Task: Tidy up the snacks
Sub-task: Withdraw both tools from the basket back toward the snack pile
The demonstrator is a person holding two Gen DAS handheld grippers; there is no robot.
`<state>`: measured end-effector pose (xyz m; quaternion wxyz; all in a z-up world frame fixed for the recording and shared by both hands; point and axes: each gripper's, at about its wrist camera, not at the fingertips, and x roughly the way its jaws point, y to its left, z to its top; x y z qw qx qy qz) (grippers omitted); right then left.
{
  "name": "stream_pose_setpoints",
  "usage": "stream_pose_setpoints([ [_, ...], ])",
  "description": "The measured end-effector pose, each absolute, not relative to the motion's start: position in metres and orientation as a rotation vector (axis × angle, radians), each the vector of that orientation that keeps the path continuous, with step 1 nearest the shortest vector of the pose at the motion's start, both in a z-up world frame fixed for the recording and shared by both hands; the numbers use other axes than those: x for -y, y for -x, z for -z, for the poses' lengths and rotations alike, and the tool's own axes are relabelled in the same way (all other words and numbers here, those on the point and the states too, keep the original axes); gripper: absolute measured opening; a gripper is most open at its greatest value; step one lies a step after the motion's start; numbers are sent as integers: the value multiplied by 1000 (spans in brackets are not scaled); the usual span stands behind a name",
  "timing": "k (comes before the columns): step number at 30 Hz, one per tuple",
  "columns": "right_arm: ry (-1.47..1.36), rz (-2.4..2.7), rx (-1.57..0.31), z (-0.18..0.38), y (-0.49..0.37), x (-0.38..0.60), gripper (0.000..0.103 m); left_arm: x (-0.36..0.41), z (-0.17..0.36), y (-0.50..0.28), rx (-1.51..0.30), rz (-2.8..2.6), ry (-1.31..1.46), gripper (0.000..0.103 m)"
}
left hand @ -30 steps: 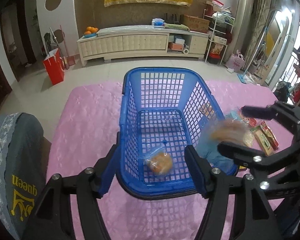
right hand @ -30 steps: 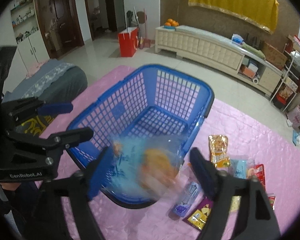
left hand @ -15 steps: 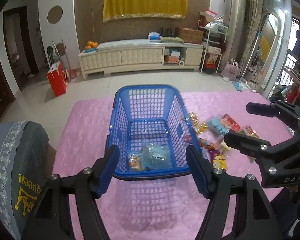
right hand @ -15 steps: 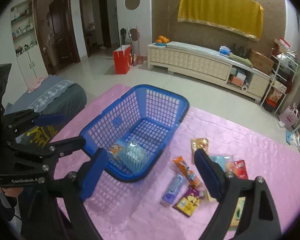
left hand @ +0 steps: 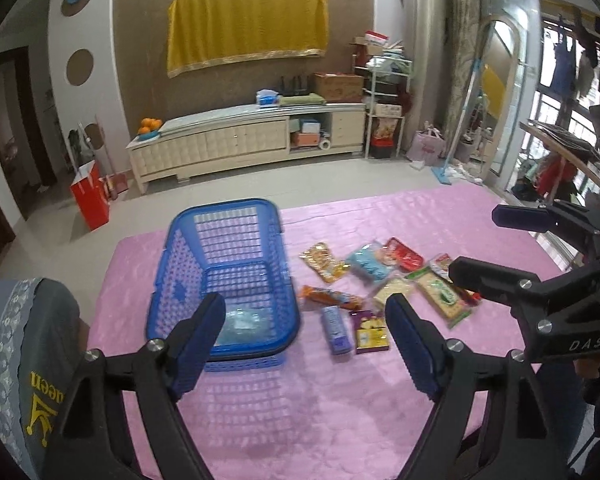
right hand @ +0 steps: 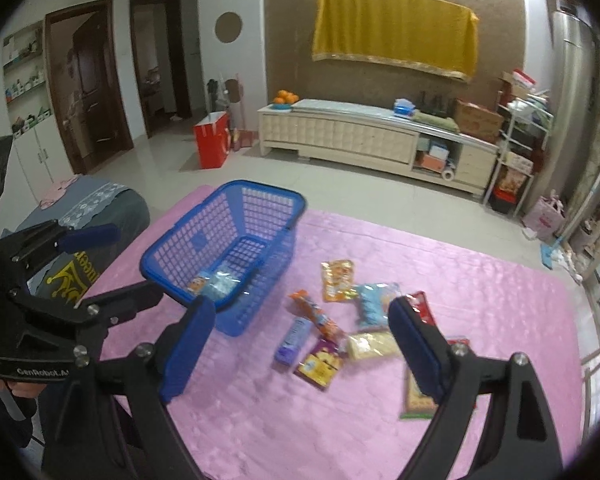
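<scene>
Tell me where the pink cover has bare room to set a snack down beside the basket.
Free: the near strip of the pink cover in front of the blue basket, and the far right stretch behind the packets. Crowded: right of the basket, where the snack packets cluster close together.

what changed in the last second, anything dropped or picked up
The right tool let go of the clear snack bag, which now lies in the blue basket. Both tools pulled back and up, and the left tool has just been opening, nothing between its fingers. Basket and the packets on the pink cloth stayed put.
</scene>
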<state>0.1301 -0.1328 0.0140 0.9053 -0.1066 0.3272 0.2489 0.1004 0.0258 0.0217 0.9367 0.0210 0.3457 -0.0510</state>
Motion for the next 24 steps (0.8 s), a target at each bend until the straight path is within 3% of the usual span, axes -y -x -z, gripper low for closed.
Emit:
stream_pose_setpoints([
  [10, 176, -423, -696, -9, -129, 190, 91, 27, -17, -115, -725, 169, -92, 80],
  [24, 126, -352, -799, 29, -159, 253, 91, 86, 35, -152, -838, 213, -123, 80],
])
